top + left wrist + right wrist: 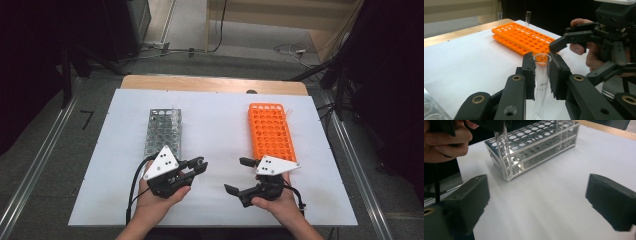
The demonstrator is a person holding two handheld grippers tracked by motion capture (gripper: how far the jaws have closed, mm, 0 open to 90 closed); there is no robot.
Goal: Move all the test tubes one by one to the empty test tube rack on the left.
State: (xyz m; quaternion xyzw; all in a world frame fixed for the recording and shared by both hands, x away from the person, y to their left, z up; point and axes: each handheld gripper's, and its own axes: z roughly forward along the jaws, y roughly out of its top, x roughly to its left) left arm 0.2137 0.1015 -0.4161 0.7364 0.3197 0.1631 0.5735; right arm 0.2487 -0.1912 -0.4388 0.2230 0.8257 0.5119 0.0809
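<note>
The steel rack lies on the left of the white sheet, and just near it the left gripper pinches a clear tube upright between its pads, a little below the open rim. The tube looks light, stiff and brittle, with smooth walls that would likely slip under a loose grip and crack under a hard one; the hold near the top seems right, since it leaves the rounded bottom free to enter a hole. Right of it, the right gripper has its jaws spread wide with nothing between them, near the close end of the orange rack. From above, the tube is too thin and clear to make out. The left gripper view gives the grip itself, the print on the tube wall, and one more tube standing at the far end of the orange rack. The right gripper view shows the held tube from the side, hanging beside the near corner of the steel rack; whether its tip touches the sheet I cannot tell.
</note>
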